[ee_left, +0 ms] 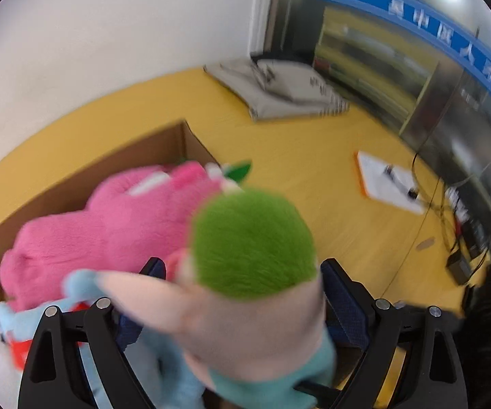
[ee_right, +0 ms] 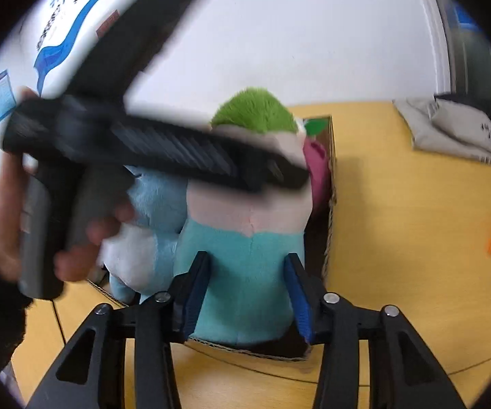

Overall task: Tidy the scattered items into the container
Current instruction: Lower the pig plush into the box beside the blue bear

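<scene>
A plush doll with green hair [ee_left: 252, 238], a pale pink face and a teal body [ee_right: 242, 272] stands upright at the near end of a brown cardboard box [ee_left: 75, 184]. My left gripper [ee_left: 242, 293] has its jaws on either side of the doll's head, pressing it. My right gripper [ee_right: 249, 293] has its blue pads [ee_right: 300, 303] on either side of the teal body, touching it. In the right wrist view the left gripper's black body [ee_right: 163, 150] crosses in front of the doll's face. A pink plush [ee_left: 109, 225] and a light blue plush [ee_right: 157, 201] lie in the box.
The box stands on a yellow wooden floor [ee_left: 296, 156] near a white wall. Grey sacks [ee_left: 279, 92] lie at the far corner. A white pad with an orange edge [ee_left: 385, 180] and black cables [ee_left: 450, 218] lie to the right, by glass partitions.
</scene>
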Demonstrator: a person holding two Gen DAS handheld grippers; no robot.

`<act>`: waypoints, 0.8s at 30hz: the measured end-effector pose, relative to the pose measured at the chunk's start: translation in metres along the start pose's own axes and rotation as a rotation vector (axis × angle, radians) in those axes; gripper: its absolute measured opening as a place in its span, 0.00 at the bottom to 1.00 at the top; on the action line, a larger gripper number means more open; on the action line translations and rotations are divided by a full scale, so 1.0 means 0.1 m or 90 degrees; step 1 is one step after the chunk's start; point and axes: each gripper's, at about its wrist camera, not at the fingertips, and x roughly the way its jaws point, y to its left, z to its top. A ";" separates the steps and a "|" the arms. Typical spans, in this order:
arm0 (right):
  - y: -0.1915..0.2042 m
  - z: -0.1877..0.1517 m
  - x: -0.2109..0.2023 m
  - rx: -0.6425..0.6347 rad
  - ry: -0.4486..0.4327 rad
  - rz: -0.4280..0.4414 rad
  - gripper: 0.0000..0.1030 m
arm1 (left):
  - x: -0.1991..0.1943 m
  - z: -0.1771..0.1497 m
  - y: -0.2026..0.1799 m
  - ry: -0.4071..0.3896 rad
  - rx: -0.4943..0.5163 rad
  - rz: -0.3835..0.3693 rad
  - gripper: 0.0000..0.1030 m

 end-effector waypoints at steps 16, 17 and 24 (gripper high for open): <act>0.04 -0.20 -0.14 0.036 0.038 -0.016 0.36 | 0.86 0.10 0.02 0.048 0.083 0.192 0.86; 0.04 -0.21 -0.15 0.040 0.034 -0.020 0.36 | 0.94 0.09 0.05 0.061 0.077 0.192 0.87; -0.02 -0.29 -0.32 0.072 0.028 -0.022 0.45 | 1.10 0.08 -0.12 0.088 0.129 0.289 0.91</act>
